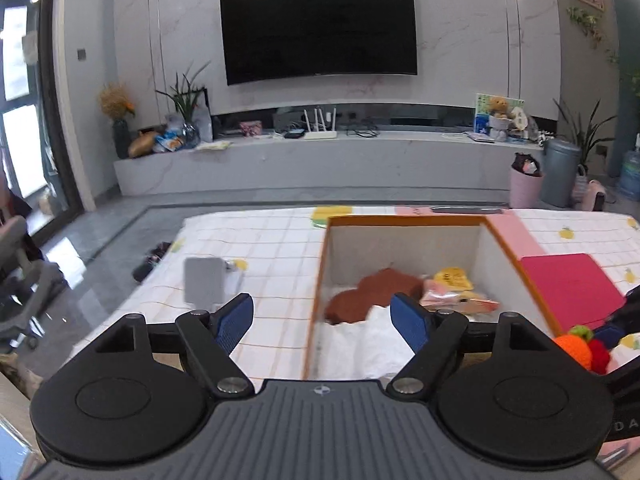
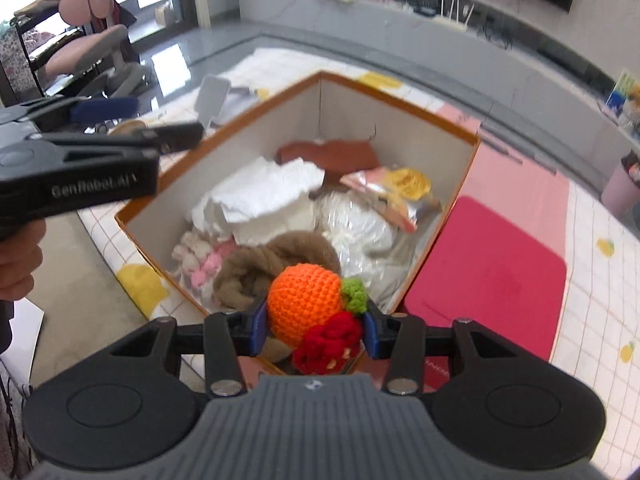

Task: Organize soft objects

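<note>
A: Starting at the left, why does the left gripper (image 1: 322, 322) stand so wide with nothing in it?

B: Its blue pads (image 1: 234, 320) are spread far apart and only the box wall and the white cloth (image 1: 360, 344) show between them. By the look of it, it has no job at this moment. In the right wrist view it sits off at nine o'clock, beside the box (image 2: 466, 184) and not over it, which leaves the opening free for the other hand.

A: And the box itself, why there?

B: It sits on the checked tablecloth (image 1: 272, 248), open at the top, so soft things can be dropped in from above. Already inside are a brown felt piece (image 2: 332, 154) at twelve o'clock, the white cloth at ten, a tan knit (image 2: 256, 268) near the front wall and a packet with a yellow label (image 2: 404, 184) at two.

A: Then the right gripper (image 2: 314, 326)?

B: It is clamped on the crocheted fruit toy (image 2: 308, 304), an orange ball with a green tuft and red berries below it. The pads press its two sides, so the soft yarn bulges forward. It is held above the near edge of the box, at six o'clock, pointing steeply down. That pose suggests a drop into the box comes next.

A: And the pink mat (image 2: 492, 276)?

B: At three o'clock, just beside the box, bare.
</note>
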Demonstrator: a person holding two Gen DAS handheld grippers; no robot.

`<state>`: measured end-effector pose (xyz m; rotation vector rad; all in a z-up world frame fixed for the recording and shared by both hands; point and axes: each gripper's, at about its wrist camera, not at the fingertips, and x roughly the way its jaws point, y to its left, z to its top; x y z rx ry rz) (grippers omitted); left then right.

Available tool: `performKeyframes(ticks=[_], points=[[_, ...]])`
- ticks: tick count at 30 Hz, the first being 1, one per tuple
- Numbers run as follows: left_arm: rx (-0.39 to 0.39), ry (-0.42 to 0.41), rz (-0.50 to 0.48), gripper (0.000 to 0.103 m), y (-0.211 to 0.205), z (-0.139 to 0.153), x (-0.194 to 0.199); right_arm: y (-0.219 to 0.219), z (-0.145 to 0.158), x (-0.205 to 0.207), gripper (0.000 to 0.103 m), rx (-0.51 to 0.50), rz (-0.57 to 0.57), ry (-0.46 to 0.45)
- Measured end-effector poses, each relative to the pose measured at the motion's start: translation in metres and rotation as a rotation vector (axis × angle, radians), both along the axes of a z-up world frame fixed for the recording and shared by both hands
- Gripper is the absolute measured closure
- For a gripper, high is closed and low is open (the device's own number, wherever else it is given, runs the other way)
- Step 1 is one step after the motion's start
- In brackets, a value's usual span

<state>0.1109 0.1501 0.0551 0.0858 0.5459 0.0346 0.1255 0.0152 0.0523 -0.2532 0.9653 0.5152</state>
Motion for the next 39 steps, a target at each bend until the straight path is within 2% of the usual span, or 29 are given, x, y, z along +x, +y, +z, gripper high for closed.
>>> performKeyframes(ticks=[5,10,15,18,21,29,32,34,39], points=[[-0.079,0.036,0.015,0.009,0.012,0.001,0.003,0.005,-0.005,-0.002,0.053,-0.022,-0.005,-0.004],[-0.056,0.022,0.001,0.009,0.009,0.008,-0.003,0.01,-0.003,-0.002,0.032,-0.036,-0.016,-0.025],[-0.056,-0.007,-0.022,0.008,-0.002,0.018,-0.014,0.005,0.009,-0.007,0.022,0.001,-0.036,-0.056],[-0.039,-0.037,-0.019,0.002,-0.015,0.03,-0.026,-0.002,0.022,-0.019,0.018,0.061,-0.025,-0.087],[-0.048,-0.099,-0.034,0.0,-0.026,0.047,-0.046,-0.016,0.035,-0.039,0.016,0.121,-0.048,-0.195],[-0.06,-0.26,-0.101,0.0,-0.076,0.078,-0.102,-0.062,0.044,-0.11,0.01,0.273,-0.235,-0.401],[-0.034,-0.274,-0.122,0.0,-0.103,0.075,-0.114,-0.073,0.046,-0.142,0.008,0.285,-0.282,-0.516],[-0.007,-0.252,-0.166,0.0,-0.119,0.07,-0.118,-0.082,0.045,-0.161,0.008,0.3,-0.32,-0.577],[-0.039,-0.228,-0.225,0.0,-0.139,0.059,-0.122,-0.112,0.037,-0.189,0.008,0.327,-0.36,-0.579]])
